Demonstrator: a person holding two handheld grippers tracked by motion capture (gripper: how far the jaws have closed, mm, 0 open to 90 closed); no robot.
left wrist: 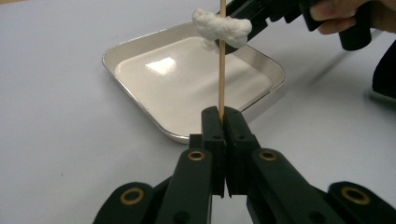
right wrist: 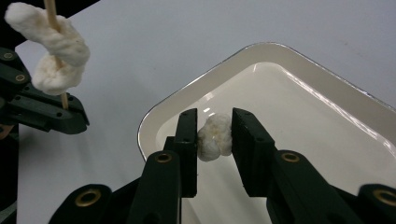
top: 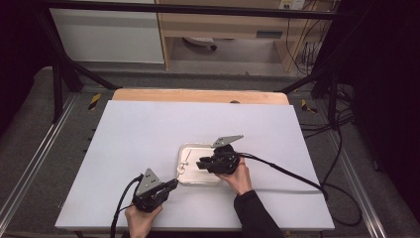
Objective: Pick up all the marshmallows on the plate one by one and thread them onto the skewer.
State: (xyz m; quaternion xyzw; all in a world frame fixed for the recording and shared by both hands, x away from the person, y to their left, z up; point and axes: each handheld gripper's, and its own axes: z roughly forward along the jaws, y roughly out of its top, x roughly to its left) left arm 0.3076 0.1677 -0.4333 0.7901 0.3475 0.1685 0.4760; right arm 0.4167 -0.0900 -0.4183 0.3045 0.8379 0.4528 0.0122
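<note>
Left gripper: clamped on skewer, white lump threaded on it.
Right gripper: closed on white piece.
Tray: mid-table.

I see the desk with its pale, matte top and a strip of bare wood along its far edge. Beyond the desk stands a light wooden shelf unit, and left of that unit a white cabinet panel. A black metal frame rises at both far corners of the desk. Grey floor lies on either side of the desk, and black cables trail over the floor to the desk's right. The room's edges are dark.
</note>
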